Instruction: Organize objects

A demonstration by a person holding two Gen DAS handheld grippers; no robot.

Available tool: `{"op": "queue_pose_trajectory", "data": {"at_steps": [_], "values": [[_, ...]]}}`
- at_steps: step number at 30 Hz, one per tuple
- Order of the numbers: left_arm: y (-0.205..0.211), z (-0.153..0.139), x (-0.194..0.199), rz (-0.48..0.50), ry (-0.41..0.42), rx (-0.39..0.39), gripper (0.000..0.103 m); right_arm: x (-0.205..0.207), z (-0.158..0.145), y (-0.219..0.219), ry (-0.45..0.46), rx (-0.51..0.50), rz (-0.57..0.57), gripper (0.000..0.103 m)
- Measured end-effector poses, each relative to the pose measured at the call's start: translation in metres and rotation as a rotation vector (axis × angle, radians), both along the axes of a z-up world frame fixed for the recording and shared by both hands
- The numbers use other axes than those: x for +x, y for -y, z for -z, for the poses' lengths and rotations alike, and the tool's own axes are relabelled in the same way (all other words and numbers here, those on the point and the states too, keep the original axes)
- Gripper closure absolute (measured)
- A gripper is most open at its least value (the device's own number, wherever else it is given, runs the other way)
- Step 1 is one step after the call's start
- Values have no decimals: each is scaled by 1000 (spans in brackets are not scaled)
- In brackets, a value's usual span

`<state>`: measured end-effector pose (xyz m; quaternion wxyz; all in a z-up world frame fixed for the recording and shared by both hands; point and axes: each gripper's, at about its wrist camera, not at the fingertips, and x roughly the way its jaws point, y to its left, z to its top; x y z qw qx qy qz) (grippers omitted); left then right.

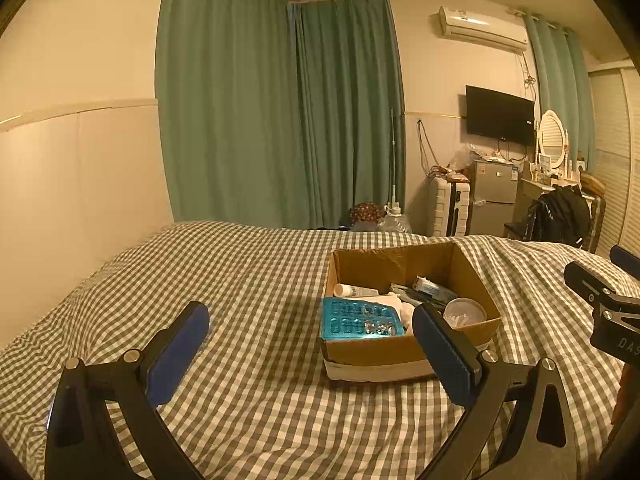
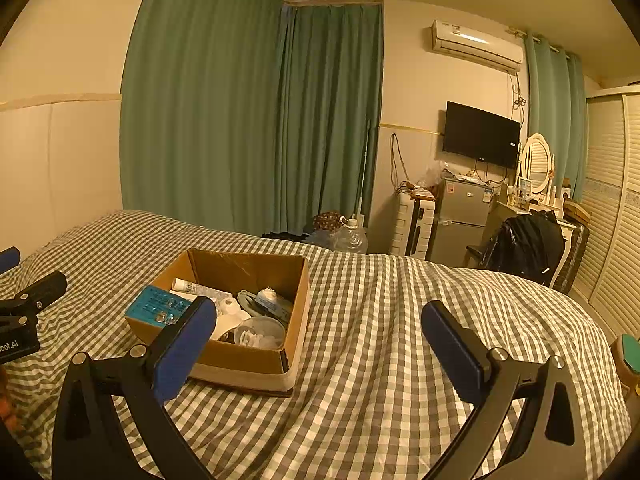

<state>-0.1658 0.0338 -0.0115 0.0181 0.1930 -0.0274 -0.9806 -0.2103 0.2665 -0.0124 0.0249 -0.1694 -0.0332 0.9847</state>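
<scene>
An open cardboard box (image 1: 472, 272) sits on the checked bed cover (image 1: 248, 280). It holds a blue blister pack (image 1: 358, 318) leaning on its near-left corner, a white tube (image 1: 354, 290), a clear round tub (image 1: 464, 312) and some packets. My left gripper (image 1: 310, 338) is open and empty, just in front of the box. My right gripper (image 2: 320, 334) is open and empty, to the right of the box (image 2: 298, 292). The blister pack (image 2: 158, 306) and tub (image 2: 260, 332) also show in the right wrist view.
The bed cover (image 2: 400, 320) has folds. A teal-topped object (image 2: 630, 354) sits at the right edge. Beyond the bed stand green curtains (image 1: 280, 120), a white suitcase (image 1: 448, 208), a small fridge (image 1: 494, 196), a dressing table and a chair with a black bag (image 1: 560, 216).
</scene>
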Motion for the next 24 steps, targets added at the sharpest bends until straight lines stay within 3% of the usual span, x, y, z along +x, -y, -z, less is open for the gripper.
{"op": "queue_pose_trajectory", "data": {"at_steps": [24], "values": [[1, 2, 6, -6, -11, 8, 0, -2, 4, 1, 5, -4, 1, 1]]}}
